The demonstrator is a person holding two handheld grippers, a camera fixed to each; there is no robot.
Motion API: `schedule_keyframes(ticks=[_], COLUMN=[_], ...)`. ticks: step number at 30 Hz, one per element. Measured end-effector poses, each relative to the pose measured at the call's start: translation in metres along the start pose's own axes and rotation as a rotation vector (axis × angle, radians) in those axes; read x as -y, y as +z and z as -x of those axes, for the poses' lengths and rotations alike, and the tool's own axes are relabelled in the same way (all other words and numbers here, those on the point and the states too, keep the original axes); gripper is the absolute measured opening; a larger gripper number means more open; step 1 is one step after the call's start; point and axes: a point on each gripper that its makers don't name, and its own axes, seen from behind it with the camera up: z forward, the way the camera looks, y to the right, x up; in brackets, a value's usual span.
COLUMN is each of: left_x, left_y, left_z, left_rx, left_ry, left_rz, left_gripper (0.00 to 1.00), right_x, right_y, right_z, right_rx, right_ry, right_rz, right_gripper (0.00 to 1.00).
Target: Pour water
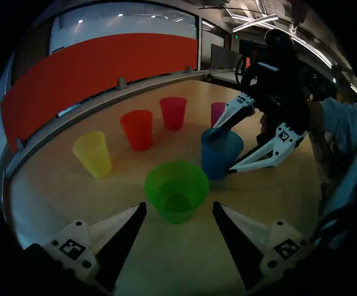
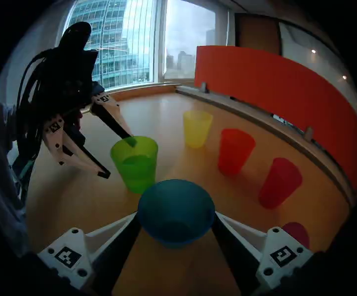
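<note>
Wooden tabletop (image 1: 277,197) runs beside an orange panel (image 1: 94,69) and city windows (image 2: 129,39). Left tongs (image 1: 178,204) gape wide before the green cup (image 1: 177,190); right tongs (image 2: 176,214) stand wide, straddling the blue cup (image 2: 176,209).

A translucent blue plastic cup (image 2: 176,212) stands upright on the pale wooden bench (image 2: 168,123), its open mouth wider than its base. Just beside it stands a translucent green plastic cup (image 1: 177,190) of the same tapered shape, also upright.
</note>
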Motion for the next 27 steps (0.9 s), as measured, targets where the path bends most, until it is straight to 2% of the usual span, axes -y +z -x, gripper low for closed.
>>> schedule_keyframes(ticks=[9,27], left_x=[0.003,0.01], left_y=[-0.009,-0.034], left_z=[0.004,0.011], left_rx=[-0.001,-0.038], left_ry=[-0.01,-0.058], left_rz=[-0.022,-0.085], left_gripper=[1.0,1.0], right_x=[0.001,-0.006], right_y=[-0.017,-0.069], right_z=[0.002,0.024], right_rx=[-0.001,-0.024], right_ry=[-0.005,0.025], right_rz=[0.012,0.084], right_gripper=[1.0,1.0])
